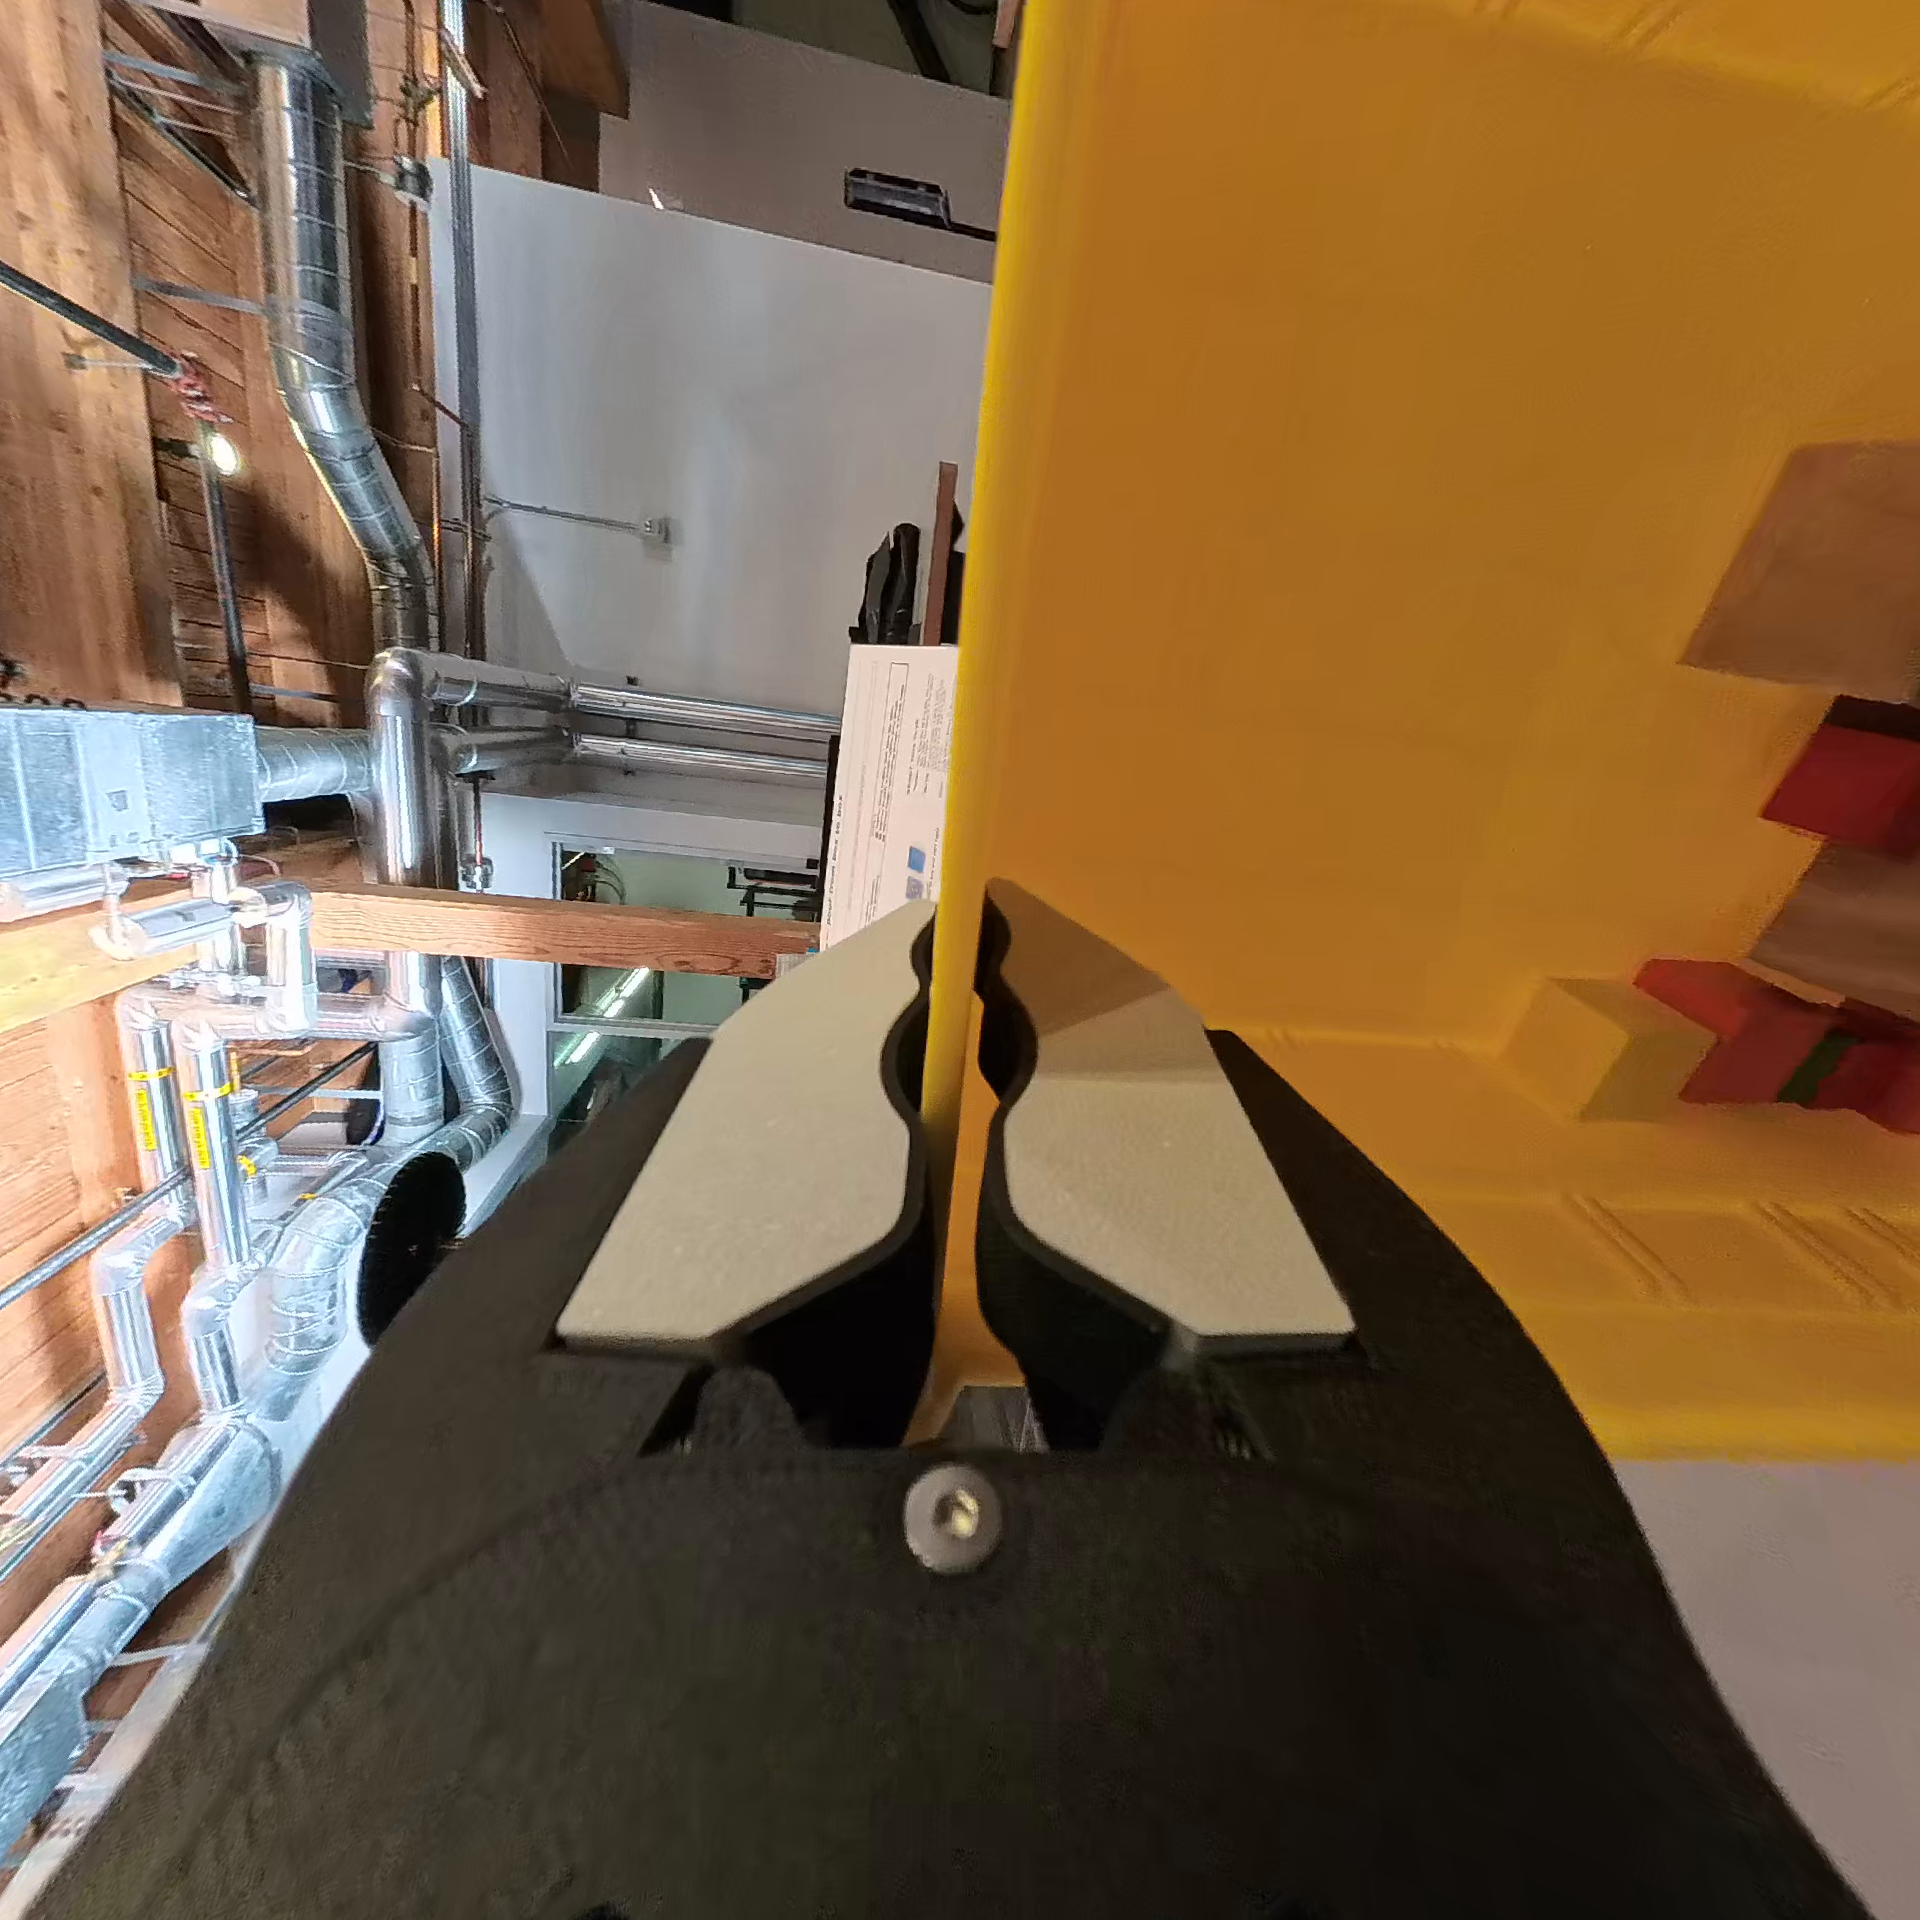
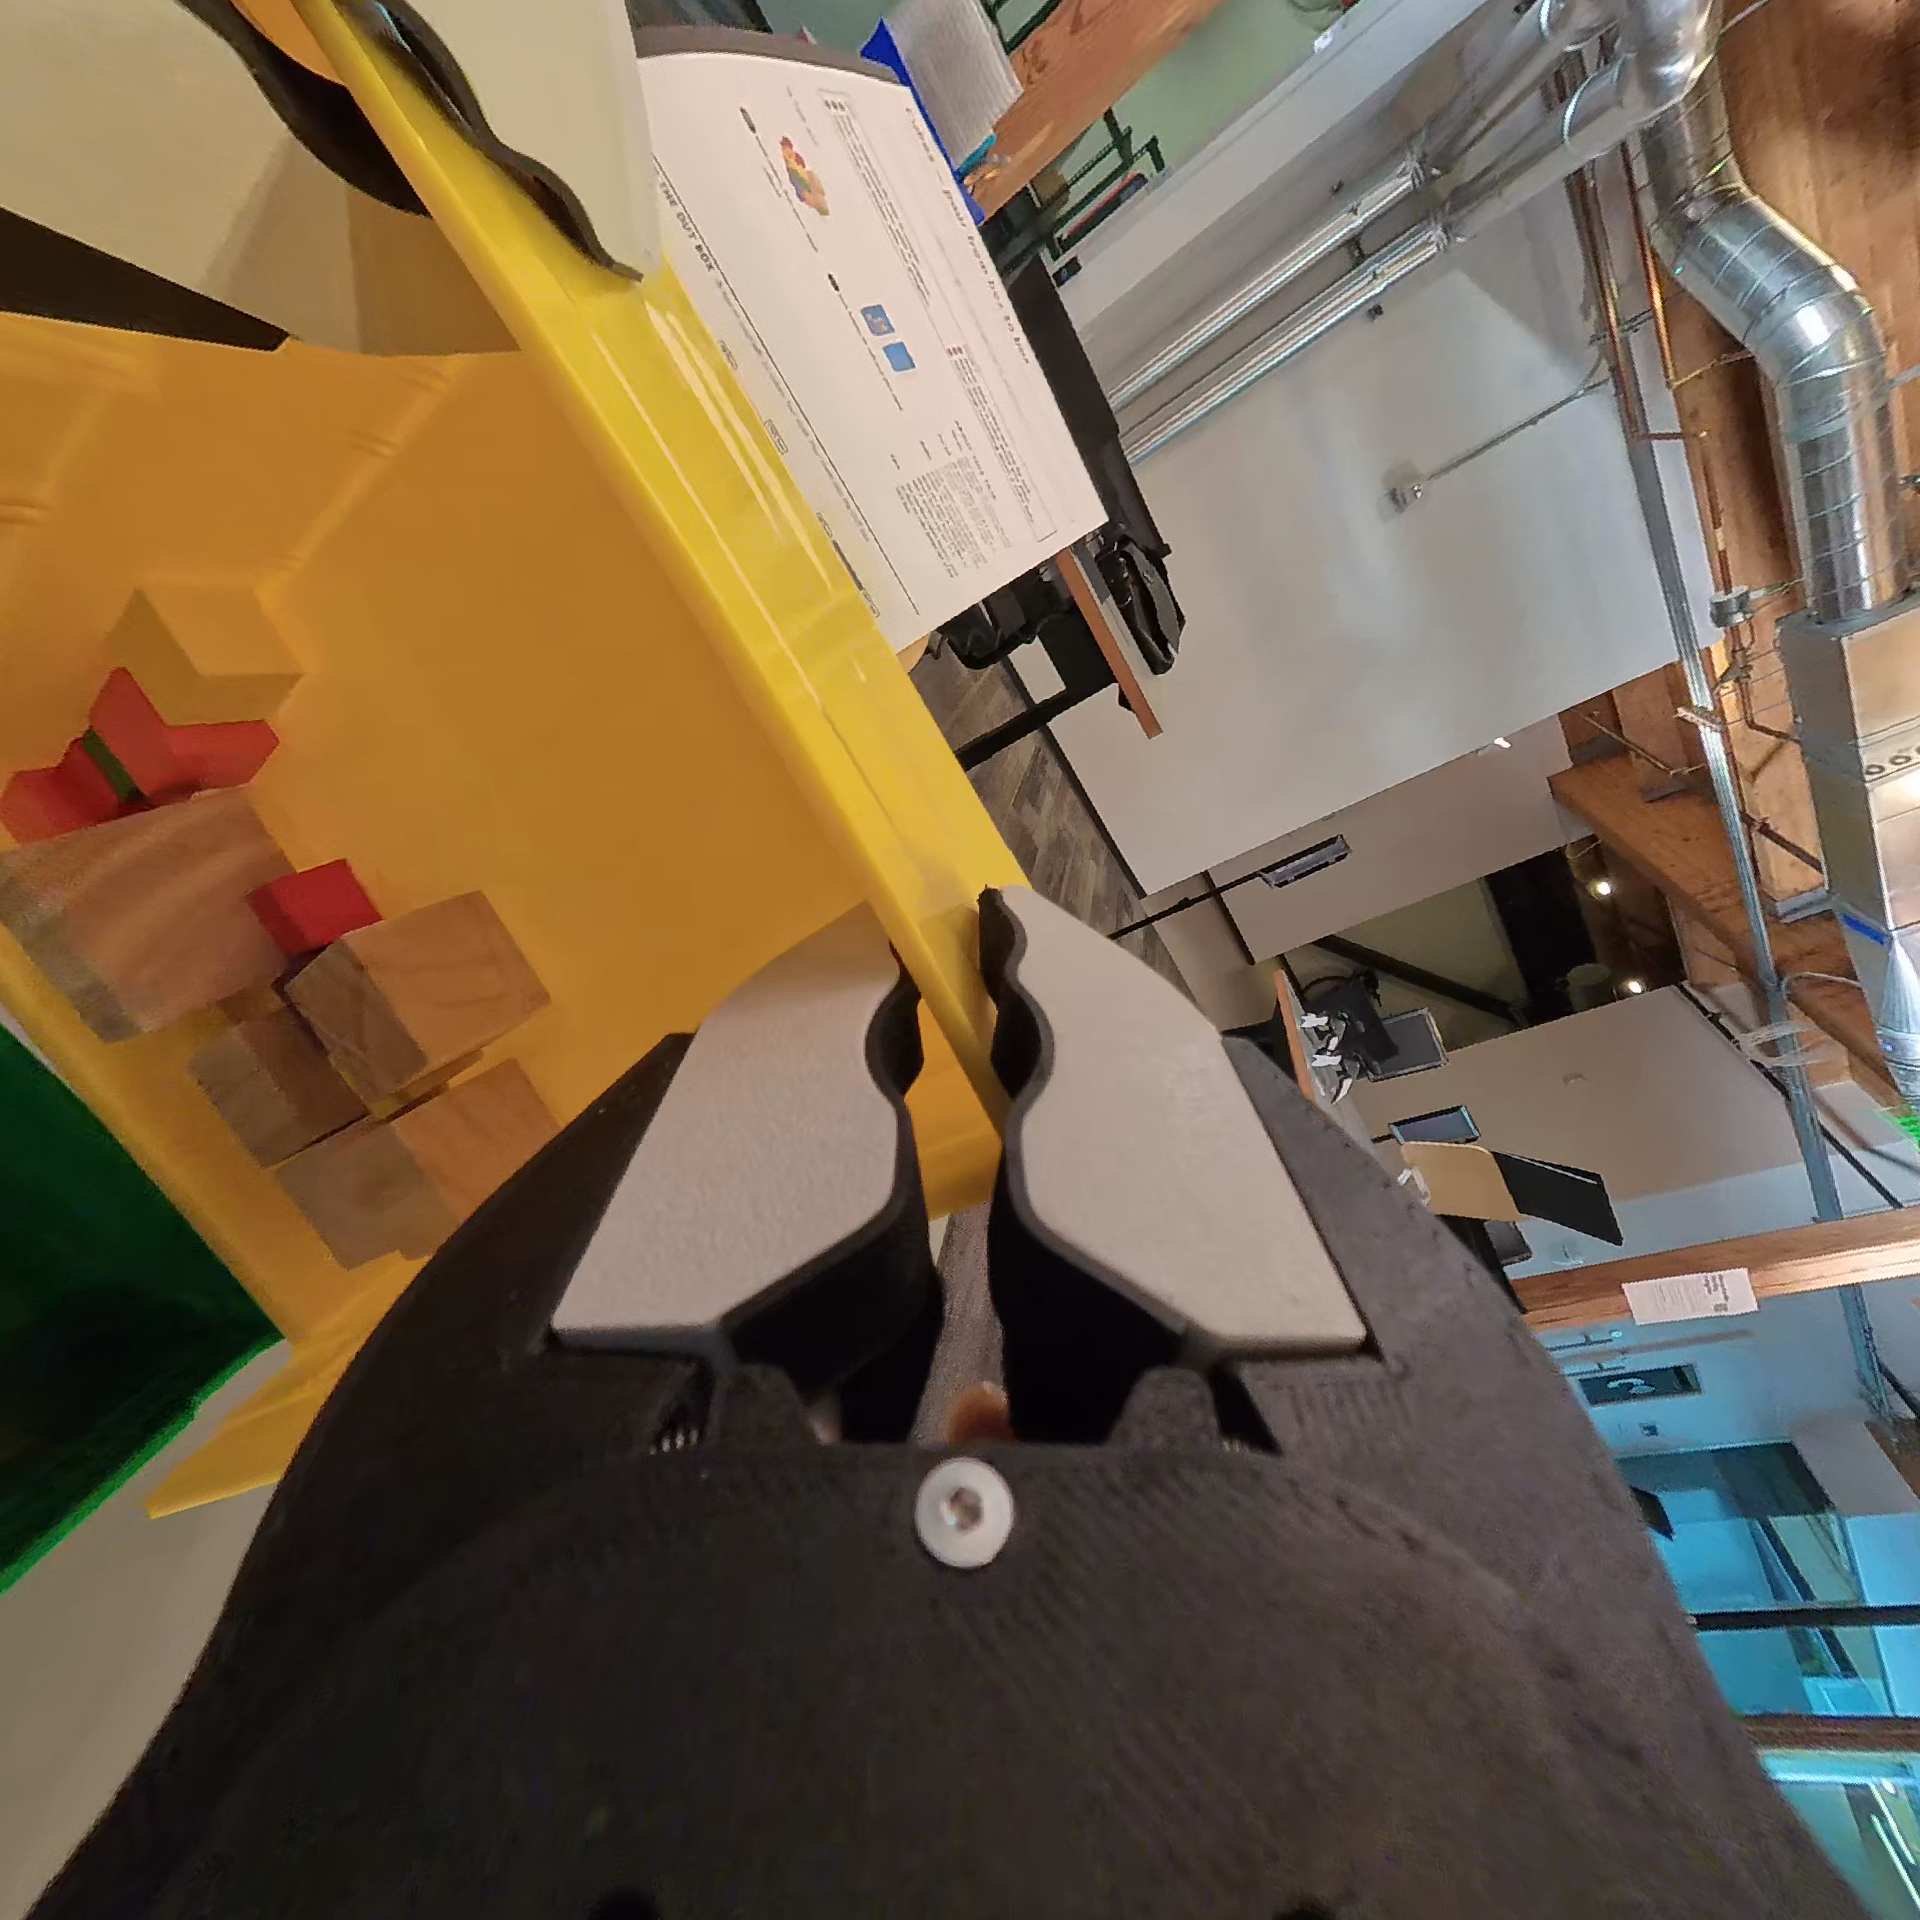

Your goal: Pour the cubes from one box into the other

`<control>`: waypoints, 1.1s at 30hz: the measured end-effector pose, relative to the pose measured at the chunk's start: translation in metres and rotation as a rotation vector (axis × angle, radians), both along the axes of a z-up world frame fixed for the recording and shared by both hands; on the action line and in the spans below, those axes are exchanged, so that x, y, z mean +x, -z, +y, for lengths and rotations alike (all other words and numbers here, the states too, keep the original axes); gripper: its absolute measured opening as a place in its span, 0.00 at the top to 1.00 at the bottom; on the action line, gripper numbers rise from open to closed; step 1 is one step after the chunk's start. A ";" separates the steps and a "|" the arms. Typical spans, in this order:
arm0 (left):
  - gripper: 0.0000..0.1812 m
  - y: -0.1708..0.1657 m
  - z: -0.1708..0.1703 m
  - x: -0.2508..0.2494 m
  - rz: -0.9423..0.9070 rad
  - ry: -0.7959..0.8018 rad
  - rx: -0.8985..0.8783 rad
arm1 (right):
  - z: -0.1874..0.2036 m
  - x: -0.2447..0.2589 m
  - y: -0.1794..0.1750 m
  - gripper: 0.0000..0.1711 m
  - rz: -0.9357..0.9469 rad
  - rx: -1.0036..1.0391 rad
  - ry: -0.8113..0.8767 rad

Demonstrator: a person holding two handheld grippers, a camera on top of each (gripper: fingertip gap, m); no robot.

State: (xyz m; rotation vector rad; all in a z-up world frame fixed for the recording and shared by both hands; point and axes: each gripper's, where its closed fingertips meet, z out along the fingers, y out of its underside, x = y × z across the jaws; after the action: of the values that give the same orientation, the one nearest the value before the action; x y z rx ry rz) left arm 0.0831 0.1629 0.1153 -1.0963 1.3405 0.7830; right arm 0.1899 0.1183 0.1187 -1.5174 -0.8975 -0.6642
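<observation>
A yellow box (image 1: 1351, 520) is held tipped on its side by both grippers. My left gripper (image 1: 954, 914) is shut on one wall edge of the box. My right gripper (image 2: 951, 935) is shut on the rim of the yellow box (image 2: 540, 582) at the opposite side; the left gripper's dark fingers (image 2: 343, 125) show on the far rim. Several wooden and red cubes (image 2: 343, 997) are piled against the box's low wall; they also show in the left wrist view (image 1: 1829, 914). A green box (image 2: 94, 1278) lies just beyond the yellow box's low edge.
A white table surface (image 2: 83, 1714) lies below the boxes. A white printed sheet (image 2: 883, 343) stands behind the yellow box. Metal ducts (image 1: 343, 416), wooden beams and white walls fill the background.
</observation>
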 end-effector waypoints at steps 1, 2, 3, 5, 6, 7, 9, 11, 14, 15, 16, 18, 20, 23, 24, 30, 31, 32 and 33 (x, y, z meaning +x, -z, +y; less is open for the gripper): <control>0.99 0.000 -0.001 -0.001 0.000 -0.001 0.009 | -0.001 -0.001 0.001 0.97 -0.005 0.008 -0.001; 0.99 0.001 -0.002 -0.002 0.000 -0.002 0.018 | -0.002 -0.002 0.002 0.97 -0.005 0.014 -0.003; 0.99 0.001 -0.004 -0.002 -0.001 -0.002 0.026 | -0.004 -0.002 0.002 0.97 -0.002 0.020 -0.004; 0.99 0.001 -0.006 -0.003 -0.002 -0.007 0.029 | -0.005 -0.003 0.003 0.97 -0.002 0.026 -0.004; 0.99 0.001 -0.007 -0.003 -0.001 -0.006 0.034 | -0.006 -0.003 0.003 0.97 0.000 0.028 -0.003; 0.99 0.000 -0.008 -0.003 -0.001 -0.005 0.038 | -0.007 -0.003 0.002 0.97 -0.002 0.033 -0.002; 0.99 -0.001 -0.009 -0.003 -0.002 -0.007 0.037 | -0.009 -0.002 0.001 0.97 -0.002 0.038 0.000; 0.99 -0.001 -0.010 -0.002 -0.001 -0.003 0.044 | -0.010 -0.002 0.001 0.97 0.002 0.042 0.000; 0.99 0.000 -0.011 -0.001 0.003 0.000 0.052 | -0.011 -0.001 0.001 0.98 -0.007 0.050 0.004; 0.99 -0.001 -0.012 -0.001 0.001 0.002 0.055 | -0.012 -0.001 0.001 0.97 -0.005 0.053 0.003; 0.99 -0.001 -0.012 -0.001 0.001 0.002 0.057 | -0.013 -0.001 0.001 0.97 -0.004 0.056 0.003; 0.99 -0.002 -0.013 -0.001 -0.002 0.004 0.066 | -0.013 -0.001 0.000 0.98 -0.005 0.062 0.004; 1.00 -0.002 -0.013 -0.001 -0.002 0.005 0.067 | -0.014 -0.001 0.000 0.97 -0.007 0.068 0.004; 0.99 -0.005 -0.017 -0.002 -0.008 0.009 0.086 | -0.017 -0.002 -0.003 0.97 -0.004 0.087 -0.001; 1.00 -0.007 -0.018 -0.002 -0.010 0.009 0.091 | -0.019 -0.002 -0.005 0.97 -0.003 0.096 -0.001; 0.99 -0.017 -0.028 -0.006 -0.034 0.011 0.126 | -0.029 -0.007 -0.014 0.97 -0.009 0.136 -0.006; 1.00 -0.017 -0.030 -0.006 -0.035 0.012 0.132 | -0.031 -0.008 -0.014 0.97 -0.011 0.139 -0.006; 0.99 -0.016 -0.031 -0.007 -0.035 0.012 0.132 | -0.032 -0.008 -0.013 0.97 -0.012 0.141 -0.007; 0.99 -0.016 -0.032 -0.007 -0.035 0.013 0.129 | -0.033 -0.009 -0.012 0.97 -0.011 0.142 -0.008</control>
State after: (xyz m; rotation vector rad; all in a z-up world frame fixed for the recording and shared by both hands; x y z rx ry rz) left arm 0.0758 0.1308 0.1310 -0.9944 1.2490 0.8261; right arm 0.1812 0.0852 0.1309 -1.3845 -0.8470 -0.7163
